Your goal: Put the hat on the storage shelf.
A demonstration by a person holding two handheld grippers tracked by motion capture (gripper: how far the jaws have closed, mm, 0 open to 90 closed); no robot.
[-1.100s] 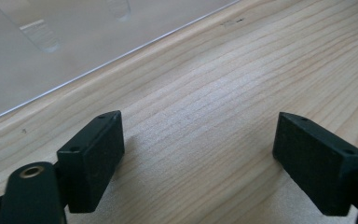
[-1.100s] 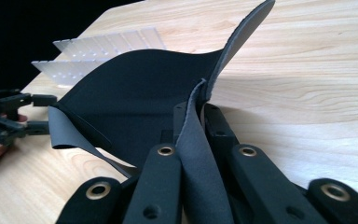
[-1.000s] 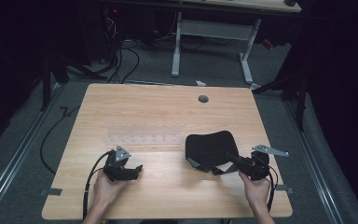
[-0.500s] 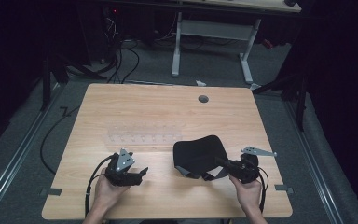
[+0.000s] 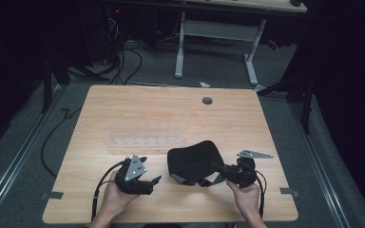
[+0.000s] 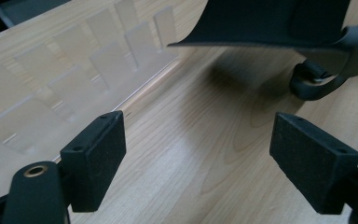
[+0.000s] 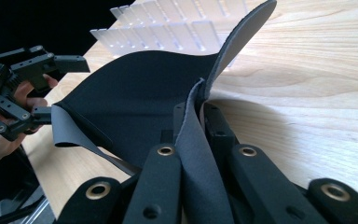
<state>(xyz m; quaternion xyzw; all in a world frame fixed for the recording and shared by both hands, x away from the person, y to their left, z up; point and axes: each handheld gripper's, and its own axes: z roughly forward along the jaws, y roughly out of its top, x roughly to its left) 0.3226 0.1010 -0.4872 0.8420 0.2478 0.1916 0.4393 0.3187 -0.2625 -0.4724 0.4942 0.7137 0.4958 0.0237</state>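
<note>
A black fabric pad [image 5: 192, 159] with a grey strap lies partly lifted near the table's front edge. My right gripper [image 5: 217, 167] is shut on its right edge; in the right gripper view the pad's grey edge [image 7: 200, 154] is pinched between the jaws of the right gripper [image 7: 196, 116] and the pad [image 7: 135, 93] spreads away to the left. My left gripper [image 5: 153, 183] is held just left of the pad, open, with nothing between its pads. From the left gripper [image 6: 198, 163], the pad [image 6: 270, 21] hangs above the wood ahead, and a strap loop [image 6: 312, 84] curls under it.
A clear plastic slotted rack [image 5: 147, 141] lies flat on the wooden table [image 5: 171, 109] just behind both grippers. A round cable hole [image 5: 207, 100] sits at the table's far side. Beyond the table stand another desk's legs, with cables on the floor.
My right gripper has carried the black pad leftward toward the table's middle. My left gripper has risen a little and shifted right, toward the pad.
</note>
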